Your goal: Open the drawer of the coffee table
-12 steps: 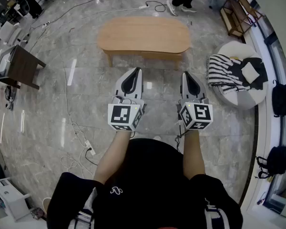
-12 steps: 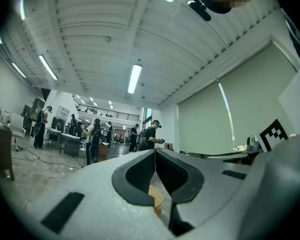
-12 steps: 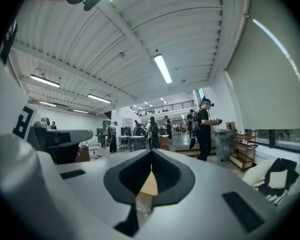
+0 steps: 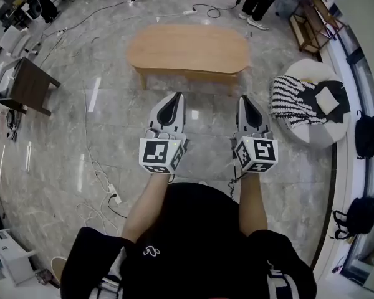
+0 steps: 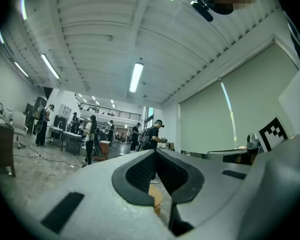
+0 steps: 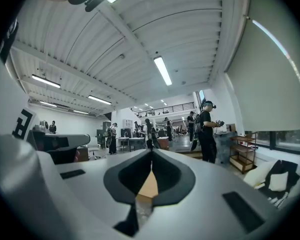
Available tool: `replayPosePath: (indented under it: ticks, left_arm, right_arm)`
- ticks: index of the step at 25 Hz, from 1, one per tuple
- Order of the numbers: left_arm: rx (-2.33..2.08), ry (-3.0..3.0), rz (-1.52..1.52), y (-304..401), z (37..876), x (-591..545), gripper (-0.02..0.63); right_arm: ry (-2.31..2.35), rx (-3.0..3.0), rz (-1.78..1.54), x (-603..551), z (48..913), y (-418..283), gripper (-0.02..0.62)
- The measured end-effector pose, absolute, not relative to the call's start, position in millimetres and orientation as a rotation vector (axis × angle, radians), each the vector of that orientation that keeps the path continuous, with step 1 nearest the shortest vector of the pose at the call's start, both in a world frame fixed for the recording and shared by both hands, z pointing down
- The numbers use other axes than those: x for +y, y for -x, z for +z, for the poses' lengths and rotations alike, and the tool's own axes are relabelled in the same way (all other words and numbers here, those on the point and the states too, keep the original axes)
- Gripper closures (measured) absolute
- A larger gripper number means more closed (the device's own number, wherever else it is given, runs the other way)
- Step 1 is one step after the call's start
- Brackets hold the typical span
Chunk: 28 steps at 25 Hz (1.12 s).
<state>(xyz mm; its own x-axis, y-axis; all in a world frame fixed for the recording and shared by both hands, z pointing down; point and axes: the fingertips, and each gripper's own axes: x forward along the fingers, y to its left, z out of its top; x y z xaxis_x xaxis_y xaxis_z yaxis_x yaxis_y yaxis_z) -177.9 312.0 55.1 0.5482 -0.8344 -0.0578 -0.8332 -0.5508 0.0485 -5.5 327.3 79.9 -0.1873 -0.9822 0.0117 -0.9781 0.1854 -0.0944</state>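
The oval wooden coffee table [image 4: 188, 48] stands on the marble floor ahead of me in the head view; its drawer front does not show from above. My left gripper [image 4: 174, 98] and right gripper [image 4: 245, 101] are held side by side, level, a short way in front of the table's near edge, touching nothing. Both are shut with nothing between the jaws. In the left gripper view a sliver of the table [image 5: 154, 198] shows past the closed jaws of the left gripper [image 5: 155, 153]. In the right gripper view the table [image 6: 149, 184] shows likewise behind the right gripper [image 6: 151, 154].
A round white pouf [image 4: 311, 101] with a striped throw stands right of the table. A dark side table [image 4: 26, 87] stands at the left. Cables [image 4: 100, 167] trail over the floor at left. A person [image 4: 260, 2] stands beyond the table near a wooden rack [image 4: 313, 18].
The person beyond the table has stepped to the right. My grippers have hardly moved.
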Motion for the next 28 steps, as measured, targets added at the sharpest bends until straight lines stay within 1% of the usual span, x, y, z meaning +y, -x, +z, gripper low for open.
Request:
replayPosePath:
  ticks: [18, 28]
  left_arm:
    - [-1.536, -2.691, -0.133, 169, 67, 330, 0.595]
    - [-1.573, -2.663, -0.204, 176, 71, 305, 0.595]
  right_arm:
    - [1.931, 2.419, -0.124, 348, 87, -27, 0.583]
    - [1.927, 2.458, -0.053, 329, 85, -35, 0.583]
